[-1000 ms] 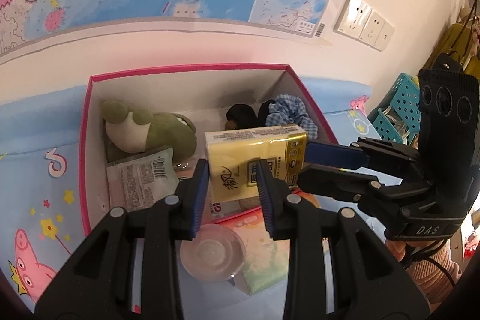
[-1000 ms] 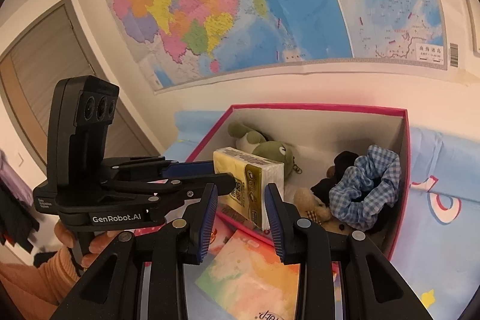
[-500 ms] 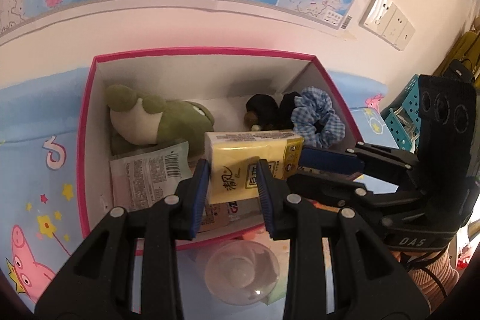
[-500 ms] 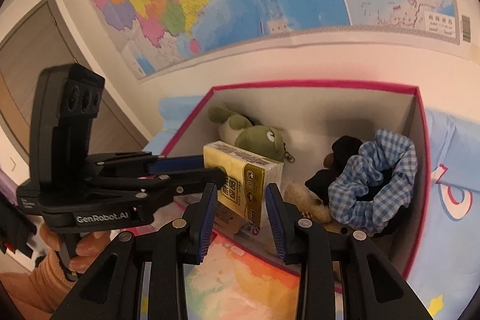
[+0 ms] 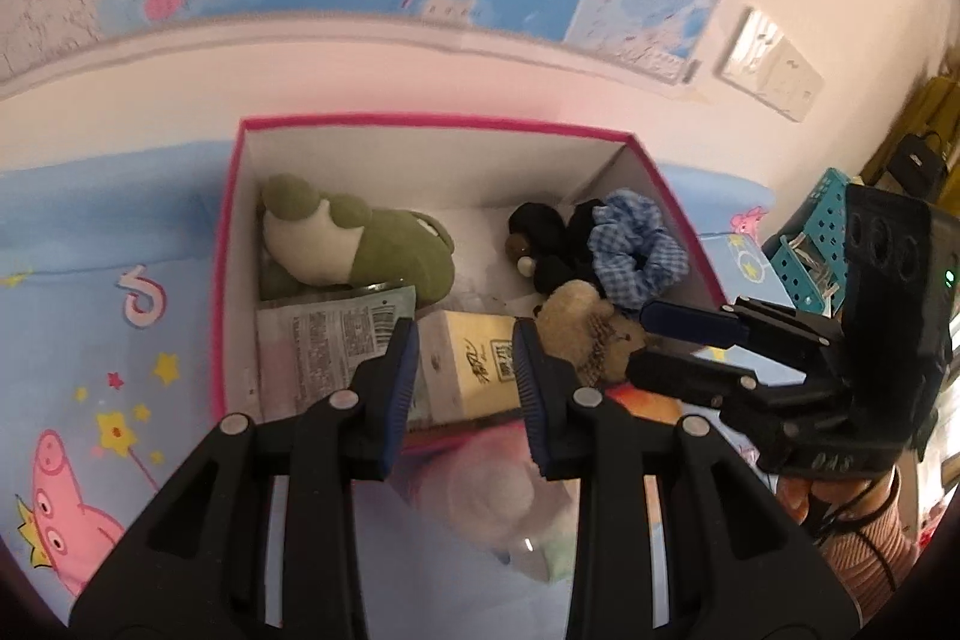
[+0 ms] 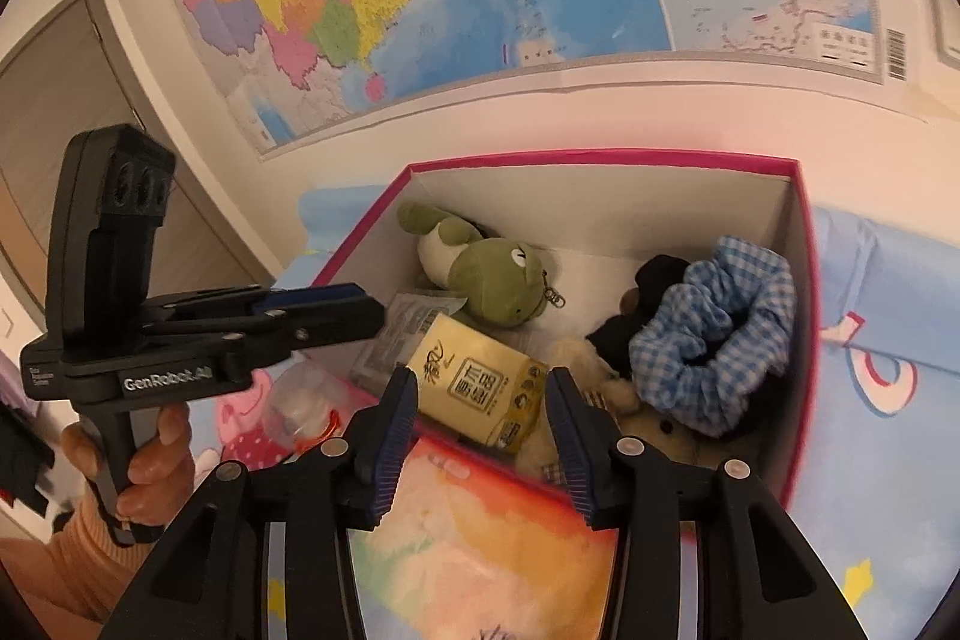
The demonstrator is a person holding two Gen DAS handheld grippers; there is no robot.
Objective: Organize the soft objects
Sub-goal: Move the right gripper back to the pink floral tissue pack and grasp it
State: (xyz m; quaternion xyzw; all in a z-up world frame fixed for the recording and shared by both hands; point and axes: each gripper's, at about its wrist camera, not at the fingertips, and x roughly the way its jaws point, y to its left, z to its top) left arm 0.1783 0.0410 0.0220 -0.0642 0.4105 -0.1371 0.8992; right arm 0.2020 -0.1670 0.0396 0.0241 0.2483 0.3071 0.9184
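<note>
Tissue pack point(image 6: 480, 385) lies loose in the pink box point(image 6: 804, 340), long axis slanting; my right tongs point(image 6: 483, 436), wide apart and empty, are nearer; left tongs point(image 5: 462, 388) likewise hold nothing.

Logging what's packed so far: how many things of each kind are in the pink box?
Plush toys: 3 (green frog, tan bear, black one)
Scrunchies: 1
Tissue packs: 1
Flat packets: 1
Total: 6

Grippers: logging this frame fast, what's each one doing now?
Left gripper: open, holding nothing; tissue pack lies in the box.
Right gripper: open, empty.
</note>
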